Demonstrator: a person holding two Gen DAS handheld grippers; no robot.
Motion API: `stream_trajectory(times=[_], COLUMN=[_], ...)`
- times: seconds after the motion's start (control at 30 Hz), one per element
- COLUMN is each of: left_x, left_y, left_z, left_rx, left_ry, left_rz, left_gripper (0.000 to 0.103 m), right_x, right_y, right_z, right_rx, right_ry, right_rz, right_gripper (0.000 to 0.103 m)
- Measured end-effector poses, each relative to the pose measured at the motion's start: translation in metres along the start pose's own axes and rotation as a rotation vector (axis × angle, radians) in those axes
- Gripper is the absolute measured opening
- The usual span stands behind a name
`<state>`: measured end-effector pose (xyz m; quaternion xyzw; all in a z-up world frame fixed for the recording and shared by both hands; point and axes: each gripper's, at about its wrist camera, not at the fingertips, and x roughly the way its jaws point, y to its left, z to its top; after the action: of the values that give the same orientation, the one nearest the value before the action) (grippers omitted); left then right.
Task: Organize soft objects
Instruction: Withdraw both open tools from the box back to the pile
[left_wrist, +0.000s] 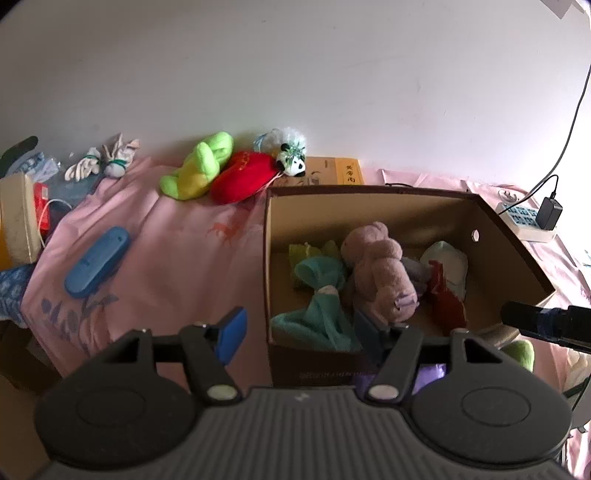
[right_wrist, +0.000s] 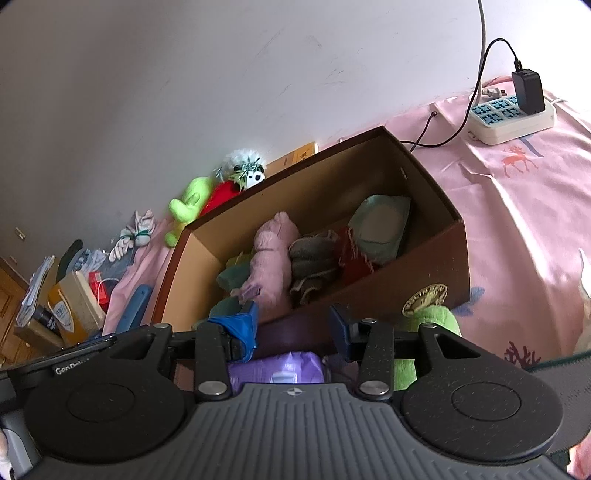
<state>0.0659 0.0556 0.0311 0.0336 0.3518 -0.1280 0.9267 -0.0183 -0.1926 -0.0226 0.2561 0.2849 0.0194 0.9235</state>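
A brown cardboard box (left_wrist: 517, 251) stands on the pink bedsheet and holds a pink plush (left_wrist: 380, 273), a teal cloth (left_wrist: 321, 295), a red cloth (left_wrist: 445, 295) and a pale green item (left_wrist: 448, 264). The box (right_wrist: 436, 273) and pink plush (right_wrist: 273, 254) also show in the right wrist view. A green plush (left_wrist: 199, 166), a red plush (left_wrist: 243, 177) and a small panda (left_wrist: 293, 162) lie by the wall. My left gripper (left_wrist: 301, 338) is open and empty over the box's near left corner. My right gripper (right_wrist: 293, 328) is open above a purple soft item (right_wrist: 277, 367), beside a green plush (right_wrist: 432, 325).
A blue case (left_wrist: 98, 262) lies on the sheet at left. White rolled socks (left_wrist: 107, 162) sit by the wall. A power strip with a charger (right_wrist: 513, 110) and cables lies at right. A yellow book (left_wrist: 336, 171) is behind the box. Clutter stands at the far left edge.
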Motion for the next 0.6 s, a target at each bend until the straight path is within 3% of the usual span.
stream_trajectory(times=[0.6], left_x=[-0.015], left_y=[-0.002], left_z=[-0.044], left_rx=[0.008], left_ry=[0.096], left_rz=[0.042], left_gripper=[0.066], right_x=[-0.020], right_y=[-0.010], right_z=[-0.042], right_rx=[-0.025], right_ry=[0.079], right_rz=[-0.011], right_gripper=[0.027])
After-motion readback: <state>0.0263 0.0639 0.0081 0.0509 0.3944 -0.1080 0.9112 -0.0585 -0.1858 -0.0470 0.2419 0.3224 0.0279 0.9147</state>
